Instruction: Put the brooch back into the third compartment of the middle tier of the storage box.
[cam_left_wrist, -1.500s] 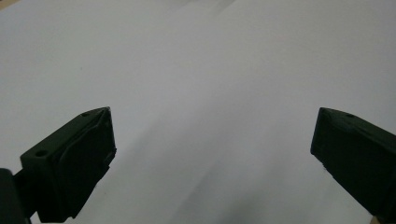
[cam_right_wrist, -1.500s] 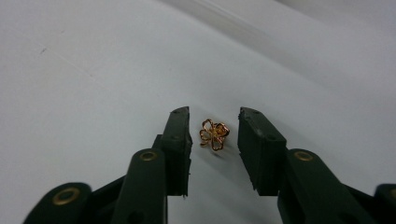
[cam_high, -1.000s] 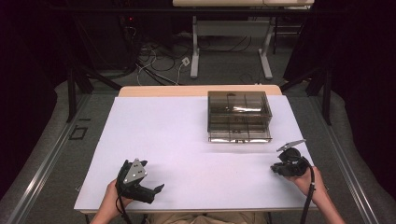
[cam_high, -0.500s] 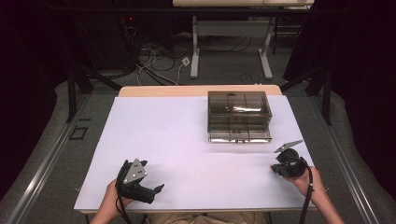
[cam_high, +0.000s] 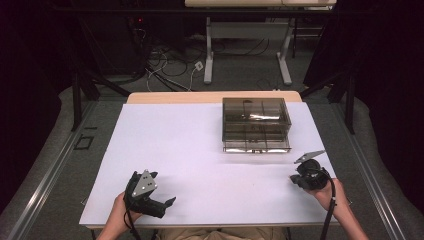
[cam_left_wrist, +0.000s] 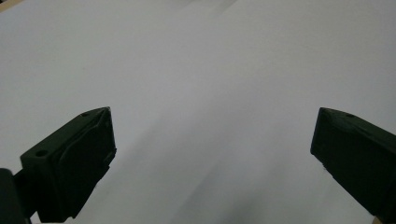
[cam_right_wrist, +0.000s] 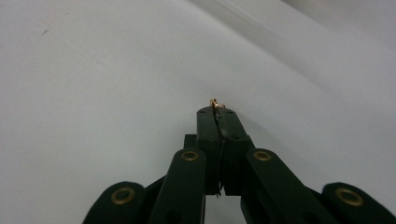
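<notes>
Pinching a tiny gold-coloured piece (cam_right_wrist: 215, 103) at its tips, right gripper (cam_high: 302, 178) sits clamped on it, near the front right corner of the compartment box (cam_high: 256, 125), likely for sorting; left gripper (cam_left_wrist: 212, 140) well left of box, jaws wide, empty, idle on table (cam_high: 200, 150).

A table (cam_high: 150, 97) with a light wooden top stands in the middle of the room, almost wholly covered by a white sheet (cam_high: 175, 145); a strip of bare wood shows along the far edge. On the sheet, toward the far right, sits a dark see-through box (cam_high: 256, 125) divided into compartments. The sheet's surface around it is plain and smooth, reaching to the near edge.
</notes>
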